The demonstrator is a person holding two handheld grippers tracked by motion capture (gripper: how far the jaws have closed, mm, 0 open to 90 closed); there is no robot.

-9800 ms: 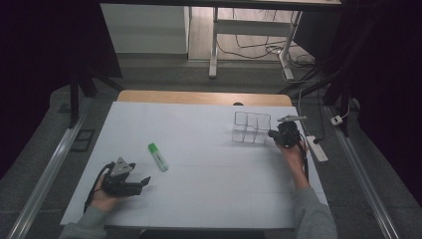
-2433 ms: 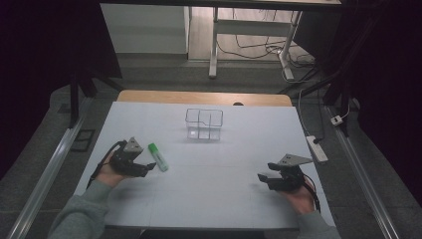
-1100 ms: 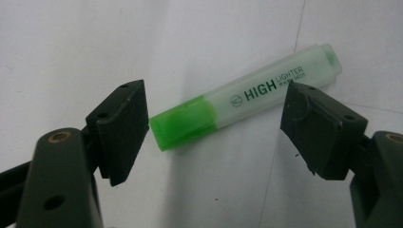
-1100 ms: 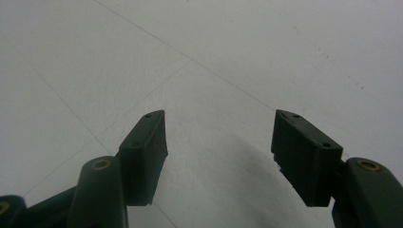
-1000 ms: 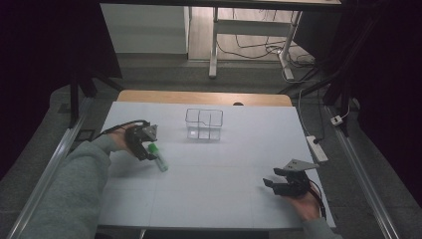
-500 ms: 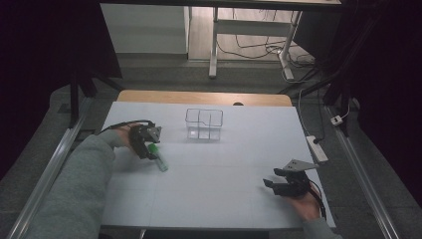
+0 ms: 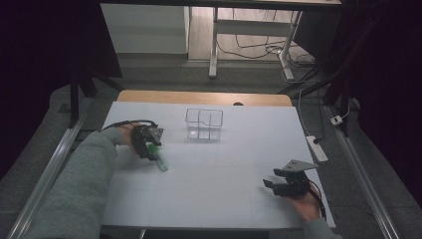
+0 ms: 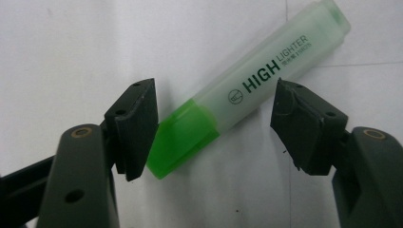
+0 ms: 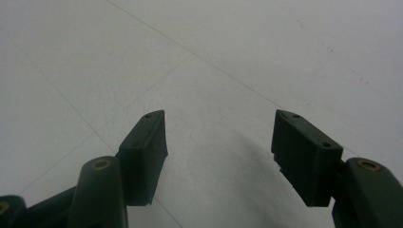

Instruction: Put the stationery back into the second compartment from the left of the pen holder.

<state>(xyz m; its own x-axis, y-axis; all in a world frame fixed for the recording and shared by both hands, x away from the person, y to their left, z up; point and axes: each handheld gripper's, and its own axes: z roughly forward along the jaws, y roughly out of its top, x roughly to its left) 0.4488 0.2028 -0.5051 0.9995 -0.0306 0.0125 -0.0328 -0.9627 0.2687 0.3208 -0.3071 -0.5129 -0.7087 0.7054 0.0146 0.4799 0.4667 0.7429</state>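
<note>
The highlighter (image 8: 247,95) is plastic: its barrel looks frosted and half see-through with dark printed letters, and its cap is a brighter, glossier green. The left claw (image 8: 216,128) beside the highlighter has matt black plastic pads with fine scuffs along their edges and small brass-coloured rivets lower down; the right claw (image 9: 218,156) looks the same. The table (image 7: 224,199) under the highlighter has a white, matt, paper-like top with thin seams and a few small specks; its edge beyond the highlighter shows a strip of pale wood. The organiser (image 7: 204,124) near the highlighter is clear, glossy plastic. The sleeve (image 7: 79,189) is soft grey cloth.
</note>
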